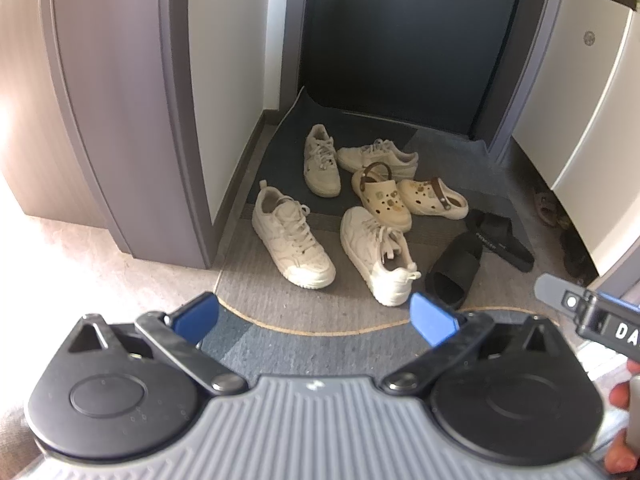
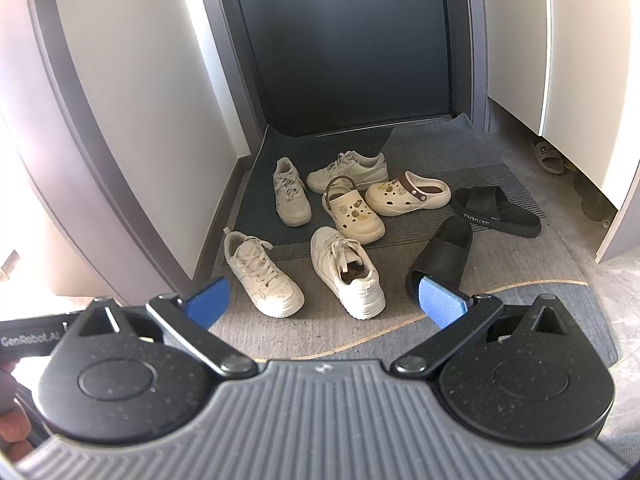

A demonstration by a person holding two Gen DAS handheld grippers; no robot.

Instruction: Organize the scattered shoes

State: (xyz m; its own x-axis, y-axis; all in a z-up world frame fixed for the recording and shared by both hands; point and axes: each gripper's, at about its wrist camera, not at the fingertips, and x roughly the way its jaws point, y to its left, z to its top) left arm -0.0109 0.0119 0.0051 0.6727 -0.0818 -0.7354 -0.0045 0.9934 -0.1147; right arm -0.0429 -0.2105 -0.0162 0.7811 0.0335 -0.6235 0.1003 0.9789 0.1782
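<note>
Eight shoes scattered on the doormat [image 2: 520, 264]: white sneakers [image 2: 260, 276] at its near edge, cream clogs [image 2: 354, 212] mid-mat, black slides [image 2: 496, 210] toward the right edge. Left gripper [image 1: 316, 316] and right gripper [image 2: 324, 300] both spread wide, empty. Sandal under the cabinet [image 2: 550, 156] clear only in right view.

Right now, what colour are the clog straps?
Brown, on cream clogs; the right wrist view shows it best.
</note>
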